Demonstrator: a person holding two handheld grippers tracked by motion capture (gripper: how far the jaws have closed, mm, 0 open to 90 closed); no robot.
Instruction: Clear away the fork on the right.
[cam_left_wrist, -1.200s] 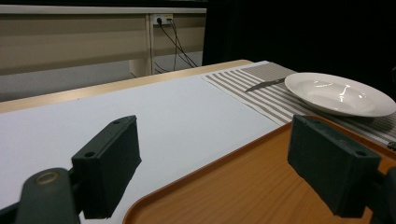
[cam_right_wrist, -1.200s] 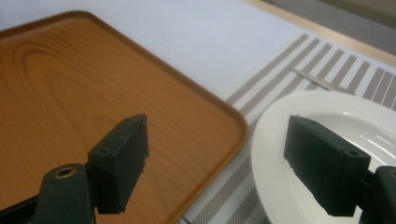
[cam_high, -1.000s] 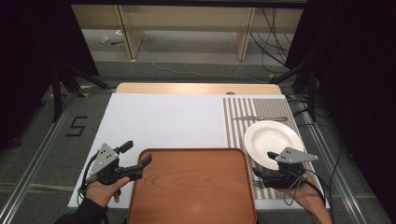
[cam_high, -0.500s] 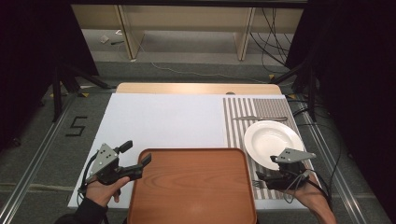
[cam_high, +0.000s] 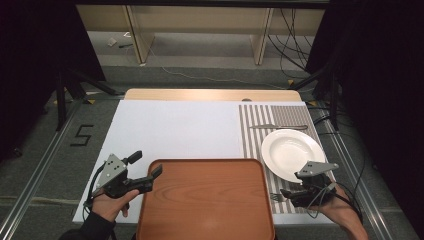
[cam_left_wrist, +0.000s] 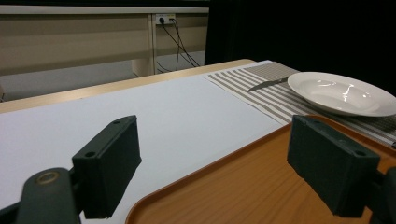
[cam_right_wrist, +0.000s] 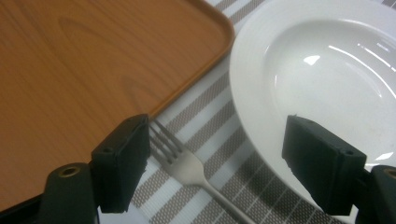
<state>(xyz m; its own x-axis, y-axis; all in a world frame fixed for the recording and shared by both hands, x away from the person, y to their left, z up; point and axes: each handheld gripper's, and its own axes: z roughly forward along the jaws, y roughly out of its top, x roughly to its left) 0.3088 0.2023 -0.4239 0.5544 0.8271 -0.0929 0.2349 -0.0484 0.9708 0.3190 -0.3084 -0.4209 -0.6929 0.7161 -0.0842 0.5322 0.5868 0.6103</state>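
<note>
Fork (cam_right_wrist: 187, 161) lay on the striped mat between tray (cam_high: 205, 200) and plate (cam_right_wrist: 322, 79), under the wide-open, empty right gripper (cam_right_wrist: 215, 163). Closing carelessly could clip the plate's rim.

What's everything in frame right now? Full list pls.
tray: 1, brown wood-look, near edge of the table, centre
plate: 1, white, on the striped mat, right of the tray
fork: 1, silver, on the mat between tray and plate, between the right gripper's open jaws
knife: 1, silver, on the mat beyond the plate
striped mat: 1, grey and white, right part of the table
white sheet: 1, covers the table left of the mat
table: 1, light wood, far edge showing
left gripper: 1, black, open at the tray's left rim
right gripper: 1, black, open over the fork
hands: 2, one on each gripper
</note>
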